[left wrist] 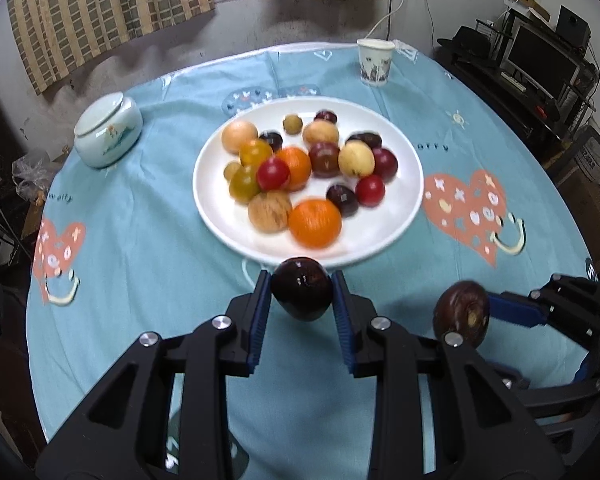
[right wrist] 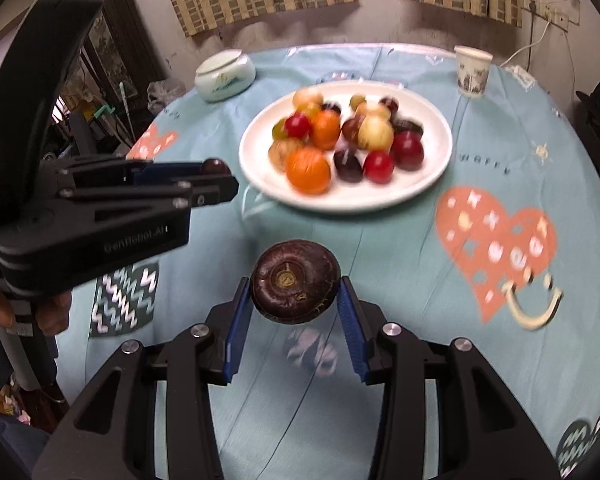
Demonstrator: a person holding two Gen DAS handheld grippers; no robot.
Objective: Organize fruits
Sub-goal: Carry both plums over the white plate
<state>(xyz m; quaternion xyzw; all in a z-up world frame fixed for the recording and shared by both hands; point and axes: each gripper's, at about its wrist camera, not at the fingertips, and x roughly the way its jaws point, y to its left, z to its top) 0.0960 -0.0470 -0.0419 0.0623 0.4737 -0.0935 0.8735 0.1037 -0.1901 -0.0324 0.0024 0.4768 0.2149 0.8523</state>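
A white plate [left wrist: 220,216] in the middle of the table holds several fruits: oranges, red and dark plums, pale round fruits; it also shows in the right wrist view [right wrist: 340,200]. My left gripper [left wrist: 302,294] is shut on a dark plum [left wrist: 302,288], held above the cloth just before the plate's near rim. My right gripper [right wrist: 296,294] is shut on a dark brown water chestnut [right wrist: 295,282], held above the cloth short of the plate. The chestnut [left wrist: 461,314] shows in the left wrist view to the right of my left gripper. The left gripper [right wrist: 220,172] shows at left in the right wrist view.
A round table carries a blue cloth [left wrist: 140,240] with heart prints. A pale green lidded jar [left wrist: 108,132] stands at the far left and a paper cup [left wrist: 375,61] at the far right. Curtains and a wall lie behind; shelves with electronics [left wrist: 540,64] stand to the right.
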